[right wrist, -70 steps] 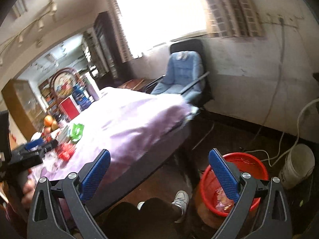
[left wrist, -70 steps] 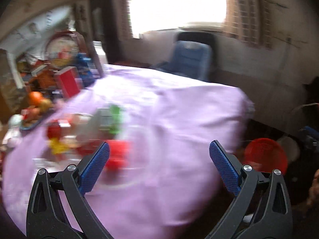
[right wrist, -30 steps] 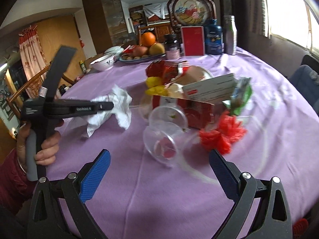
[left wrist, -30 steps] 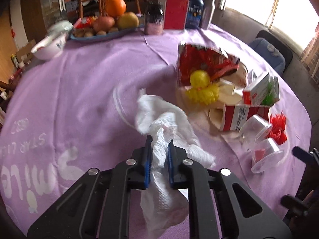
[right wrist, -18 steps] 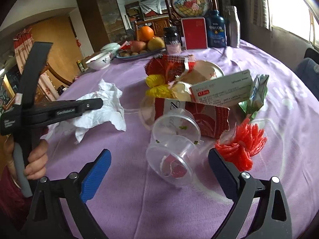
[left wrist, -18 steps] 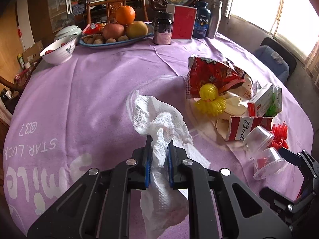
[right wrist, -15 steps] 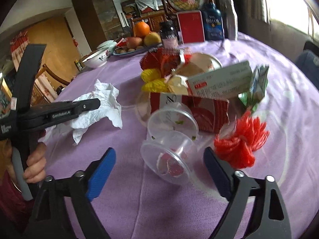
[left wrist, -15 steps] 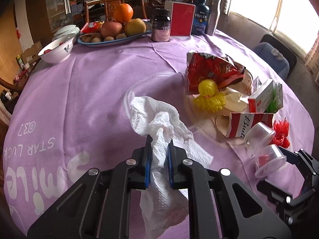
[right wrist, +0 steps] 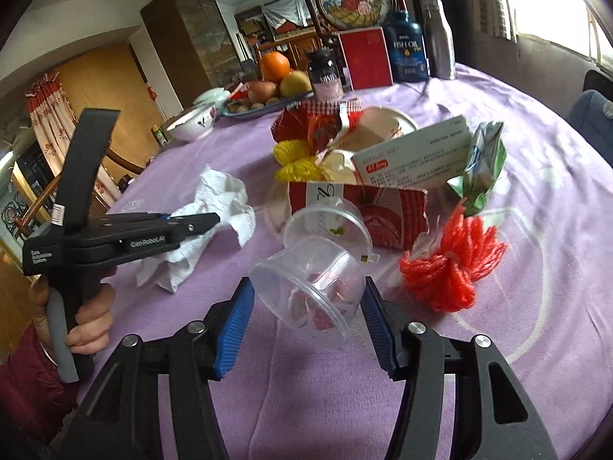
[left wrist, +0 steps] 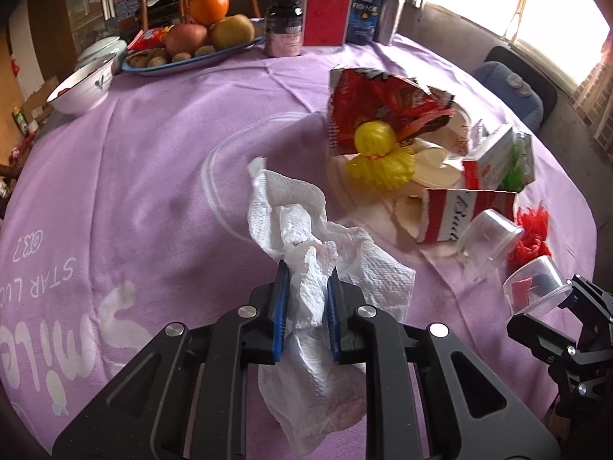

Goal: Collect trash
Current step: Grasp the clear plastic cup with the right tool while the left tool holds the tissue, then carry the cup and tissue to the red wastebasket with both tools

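With my left gripper [left wrist: 304,303] pinching the paper towel [left wrist: 306,237], I centre the right gripper's [right wrist: 306,318] spread fingers around the clear cup [right wrist: 308,285] and close gently.

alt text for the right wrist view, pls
The right tool straddles a clear plastic cup lying on its side on a purple tablecloth, its jaws close to the cup's sides. At left, the left tool holds a crumpled paper towel; red yarn, cartons and wrappers lie beyond.
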Available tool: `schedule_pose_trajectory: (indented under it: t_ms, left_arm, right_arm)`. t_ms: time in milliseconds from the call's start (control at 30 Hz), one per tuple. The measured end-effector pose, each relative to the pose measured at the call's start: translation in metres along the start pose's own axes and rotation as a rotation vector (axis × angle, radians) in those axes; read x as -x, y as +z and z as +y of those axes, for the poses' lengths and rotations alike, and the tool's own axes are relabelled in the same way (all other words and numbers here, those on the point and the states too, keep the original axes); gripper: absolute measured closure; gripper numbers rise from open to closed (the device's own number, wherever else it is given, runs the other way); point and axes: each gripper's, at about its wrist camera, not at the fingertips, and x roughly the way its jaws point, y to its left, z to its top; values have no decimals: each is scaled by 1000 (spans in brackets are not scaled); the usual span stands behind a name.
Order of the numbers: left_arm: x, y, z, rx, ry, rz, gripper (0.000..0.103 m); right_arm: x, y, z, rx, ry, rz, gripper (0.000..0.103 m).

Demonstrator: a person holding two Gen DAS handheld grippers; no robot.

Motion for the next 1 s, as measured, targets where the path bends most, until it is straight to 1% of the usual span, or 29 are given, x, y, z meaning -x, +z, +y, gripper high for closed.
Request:
schedule_pose_trajectory:
  t_ms: [33,100,233,400,500,633,733,1000]
  left_arm:
    - [2,0,-1,-5,-8,-8,85]
    - [10,0,-4,-16,-19,-39,92]
    - [29,2,-9,-33,-28,-111,93]
    - [45,4,-7,-30,4,-173,93]
    - [50,6,-2,-11,-24,-180,93]
    - [54,6,-2,9,-39,-191,93]
    - [59,3,-12,14,-42,-201,93]
    - [67,-4,-50,8,-82,-205,93]
  right_arm:
    - [5,0,0,-4,2,-14,46]
    - [11,1,0,-7,0,-32,46]
    - [25,-1,-2,-14,-13,-66,46]
    - [41,-3,-9,-23,-31,-102,46]
    - [55,-5,-16,-35,-47,-130,46]
    - [72,-10,-30,-57,-71,-163,46]
    - [87,-14,-43,-82,-89,-189,46]
    - [128,-29,-81,-155,-135,-269,46]
